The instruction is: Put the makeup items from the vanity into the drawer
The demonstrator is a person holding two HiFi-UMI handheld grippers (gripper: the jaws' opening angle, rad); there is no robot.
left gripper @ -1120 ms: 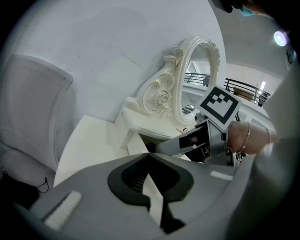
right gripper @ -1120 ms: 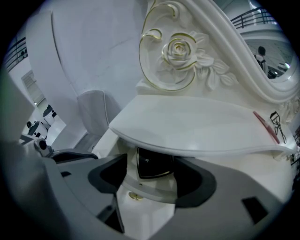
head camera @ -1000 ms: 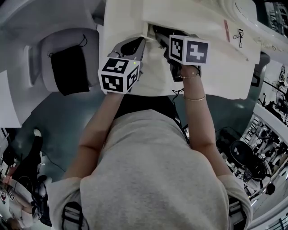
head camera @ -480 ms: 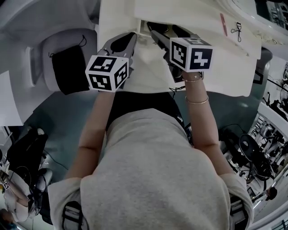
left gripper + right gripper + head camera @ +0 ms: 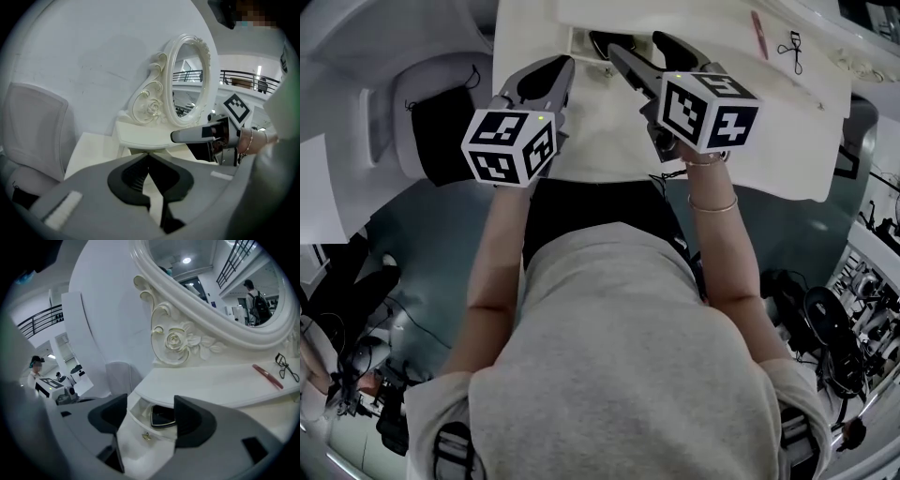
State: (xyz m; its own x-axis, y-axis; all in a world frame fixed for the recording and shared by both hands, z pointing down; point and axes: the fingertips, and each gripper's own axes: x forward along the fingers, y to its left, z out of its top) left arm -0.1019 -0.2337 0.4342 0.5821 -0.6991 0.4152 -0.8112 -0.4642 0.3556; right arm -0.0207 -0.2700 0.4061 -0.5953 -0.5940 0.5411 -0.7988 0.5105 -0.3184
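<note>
The small white drawer (image 5: 136,451) under the vanity shelf stands open, with a black compact (image 5: 162,416) lying inside it. My right gripper (image 5: 147,404) is open just in front of it, and the drawer front with its gold knob shows between the jaws. On the vanity top lie a red stick (image 5: 267,376) and an eyelash curler (image 5: 286,367). In the head view the right gripper (image 5: 635,43) hovers at the drawer (image 5: 581,42). The red stick (image 5: 758,34) and curler (image 5: 794,51) are further right. My left gripper (image 5: 565,62) is shut and empty, left of the drawer.
An ornate oval mirror (image 5: 220,291) rises behind the vanity shelf (image 5: 140,136). A white chair (image 5: 394,103) with a black cloth (image 5: 441,136) on it stands to the left. In the left gripper view the right gripper (image 5: 197,135) crosses in front of the mirror (image 5: 187,79).
The left gripper has drifted left and slightly forward, so the two grippers stand further apart. The right gripper stays at the open drawer. The head camera has shifted.
</note>
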